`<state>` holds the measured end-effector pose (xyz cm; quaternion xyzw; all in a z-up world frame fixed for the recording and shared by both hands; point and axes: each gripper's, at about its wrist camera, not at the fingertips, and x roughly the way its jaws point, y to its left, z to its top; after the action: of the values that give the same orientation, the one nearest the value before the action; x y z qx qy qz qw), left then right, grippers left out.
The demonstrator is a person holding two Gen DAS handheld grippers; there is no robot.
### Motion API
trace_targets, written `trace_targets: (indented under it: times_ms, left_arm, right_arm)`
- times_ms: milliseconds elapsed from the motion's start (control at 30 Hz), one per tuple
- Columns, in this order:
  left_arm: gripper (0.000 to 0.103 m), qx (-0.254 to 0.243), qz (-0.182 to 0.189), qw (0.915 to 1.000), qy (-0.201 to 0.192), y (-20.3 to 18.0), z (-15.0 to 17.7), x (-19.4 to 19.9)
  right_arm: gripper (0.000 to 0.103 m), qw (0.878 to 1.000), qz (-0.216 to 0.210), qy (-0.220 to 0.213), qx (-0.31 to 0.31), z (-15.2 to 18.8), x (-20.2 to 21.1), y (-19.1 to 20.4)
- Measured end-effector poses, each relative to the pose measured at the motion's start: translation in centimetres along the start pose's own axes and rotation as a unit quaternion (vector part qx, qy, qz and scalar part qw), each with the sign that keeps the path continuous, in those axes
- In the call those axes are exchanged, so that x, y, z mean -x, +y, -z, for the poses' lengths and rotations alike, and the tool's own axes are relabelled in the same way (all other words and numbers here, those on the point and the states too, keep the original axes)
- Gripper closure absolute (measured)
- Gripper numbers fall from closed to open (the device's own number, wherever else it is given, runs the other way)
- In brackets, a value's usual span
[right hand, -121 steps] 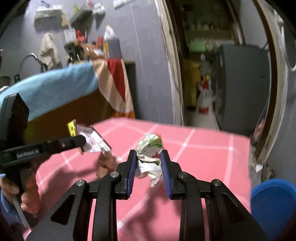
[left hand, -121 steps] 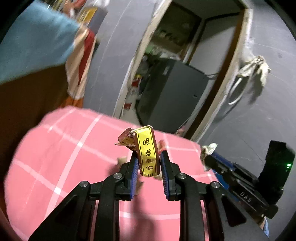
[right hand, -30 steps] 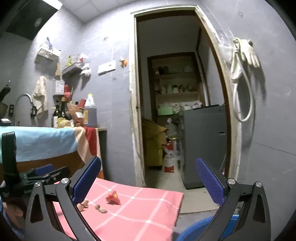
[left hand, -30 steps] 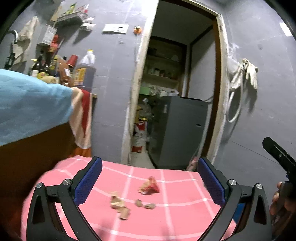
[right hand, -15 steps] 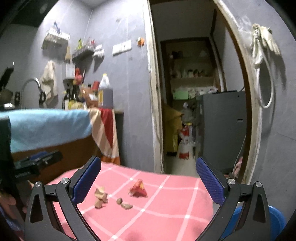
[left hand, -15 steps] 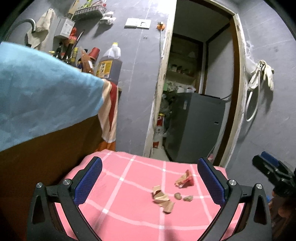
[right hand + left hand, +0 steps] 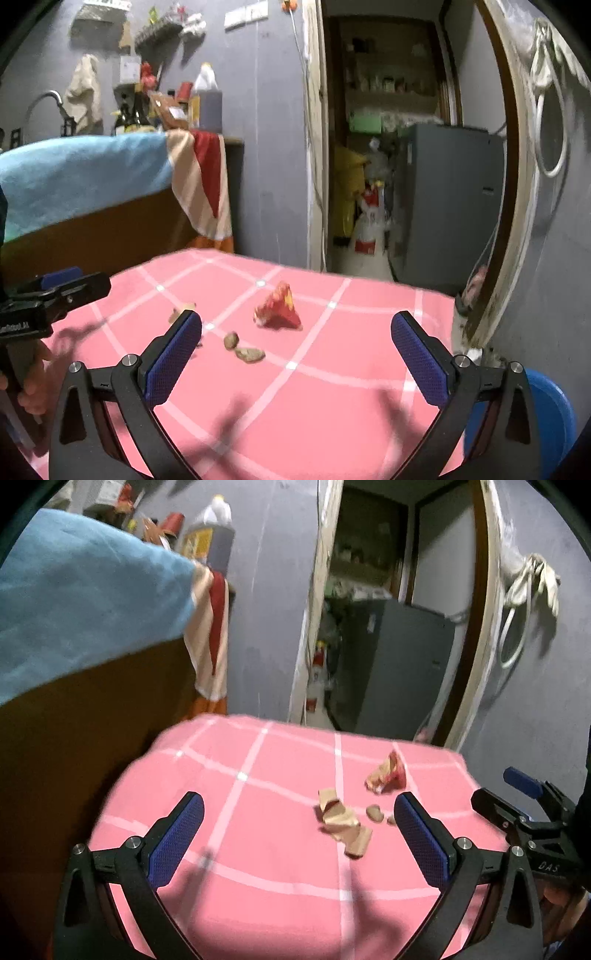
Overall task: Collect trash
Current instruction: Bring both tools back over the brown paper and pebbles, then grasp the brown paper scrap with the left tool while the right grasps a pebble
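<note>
On the pink checked tablecloth (image 7: 258,849) (image 7: 332,387) lie scraps of trash: a crumpled red wrapper (image 7: 388,773) (image 7: 277,307), tan torn pieces (image 7: 341,821) and small brown shells (image 7: 245,349) (image 7: 373,812). My left gripper (image 7: 297,834) hangs wide open above the cloth, with the tan pieces just inside its right finger. My right gripper (image 7: 295,360) is wide open too, the shells and wrapper lying ahead between its fingers. Neither holds anything. Each gripper shows at the edge of the other's view, the right gripper (image 7: 524,812) and the left gripper (image 7: 55,291).
A blue bin (image 7: 550,410) stands low at the table's right edge. A counter draped in a blue cloth (image 7: 74,602) and a striped towel (image 7: 205,177) runs along the left. Behind the table is an open doorway with a grey cabinet (image 7: 443,195).
Both grippers have tilted down and come closer to the table, so the scraps appear nearer. Four seconds ago each was shut on a piece of trash; both are now open and bare.
</note>
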<state>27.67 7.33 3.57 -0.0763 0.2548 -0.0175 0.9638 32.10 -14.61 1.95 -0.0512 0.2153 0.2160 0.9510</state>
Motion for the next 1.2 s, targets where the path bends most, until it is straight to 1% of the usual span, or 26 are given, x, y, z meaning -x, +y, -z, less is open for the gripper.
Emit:
trace_targets:
  times_ms: [133,267,433,500,600,633,667,700,733,767,800,833,867,933,967,1000,1067,1100,1167,1200]
  left_arm:
    - [0.002,0.008,0.015,0.9989,0.044,-0.1,0.2,-1.8]
    - [0.003,0.000,0.031,0.9957,0.088,-0.7,0.3,-3.7]
    - [0.003,0.006,0.045,0.9927,0.111,-0.9,0.4,-5.2]
    - [0.006,0.014,0.052,0.9918,0.116,-0.8,0.2,-5.8]
    - [0.013,0.020,0.063,0.9901,0.124,-0.8,0.1,-6.5]
    - [0.021,0.021,0.068,0.9894,0.126,-0.8,0.1,-6.8]
    - [0.031,0.022,0.073,0.9881,0.133,-0.9,0.1,-7.2]
    - [0.036,0.024,0.076,0.9868,0.141,-0.9,0.1,-7.5]
    - [0.043,0.025,0.080,0.9854,0.148,-0.9,0.2,-7.9]
    - [0.047,0.027,0.083,0.9846,0.151,-0.9,0.3,-8.2]
    - [0.048,0.029,0.088,0.9841,0.151,-0.8,0.3,-8.3]
    - [0.052,0.033,0.095,0.9836,0.150,-0.6,0.3,-8.3]
    - [0.058,0.037,0.100,0.9831,0.149,-0.5,0.3,-8.2]
    - [0.063,0.048,0.107,0.9812,0.153,-0.1,0.4,-8.4]
    - [0.066,0.054,0.110,0.9804,0.154,0.1,0.4,-8.4]
    - [0.068,0.058,0.111,0.9800,0.154,0.1,0.3,-8.4]
    - [0.069,0.066,0.115,0.9790,0.155,0.3,0.2,-8.4]
    - [0.070,0.068,0.116,0.9789,0.154,0.3,0.2,-8.4]
    - [0.071,0.073,0.117,0.9785,0.154,0.4,0.2,-8.4]
    - [0.072,0.074,0.117,0.9784,0.154,0.4,0.2,-8.4]
  right_arm:
    - [0.000,0.999,0.000,0.031,-0.005,0.5,-1.0,-0.2]
    - [0.000,0.998,0.000,0.055,-0.010,0.9,-1.8,-0.3]
    - [0.000,0.997,-0.001,0.071,-0.019,1.2,-2.4,-0.7]
    - [0.000,0.997,-0.002,0.076,-0.021,1.3,-2.5,-0.8]
    - [0.000,0.996,-0.002,0.081,-0.020,1.3,-2.8,-0.7]
    - [0.001,0.996,-0.001,0.083,-0.018,1.4,-2.9,-0.7]
    - [0.001,0.996,-0.001,0.085,-0.016,1.4,-3.0,-0.6]
    - [0.002,0.996,-0.002,0.086,-0.015,1.4,-3.0,-0.5]
    - [0.005,0.996,-0.003,0.087,-0.013,1.5,-3.1,-0.5]
    - [0.010,0.996,-0.004,0.090,-0.011,1.5,-3.2,-0.4]
    - [0.013,0.995,-0.005,0.096,-0.009,1.5,-3.5,-0.3]
    - [0.020,0.994,-0.010,0.105,-0.006,1.4,-3.9,-0.1]
    - [0.023,0.993,-0.017,0.113,-0.004,1.4,-4.3,0.1]
    - [0.027,0.991,-0.027,0.132,0.003,1.3,-5.1,0.6]
    - [0.030,0.989,-0.032,0.141,0.009,1.2,-5.5,0.9]
    - [0.032,0.988,-0.036,0.152,0.018,1.2,-5.9,1.3]
    - [0.040,0.984,-0.037,0.171,0.033,1.2,-6.7,1.9]
    - [0.043,0.982,-0.039,0.180,0.038,1.3,-7.0,2.1]
    - [0.054,0.978,-0.045,0.201,0.042,1.4,-7.7,2.3]
    - [0.054,0.976,-0.050,0.208,0.040,1.4,-8.0,2.2]
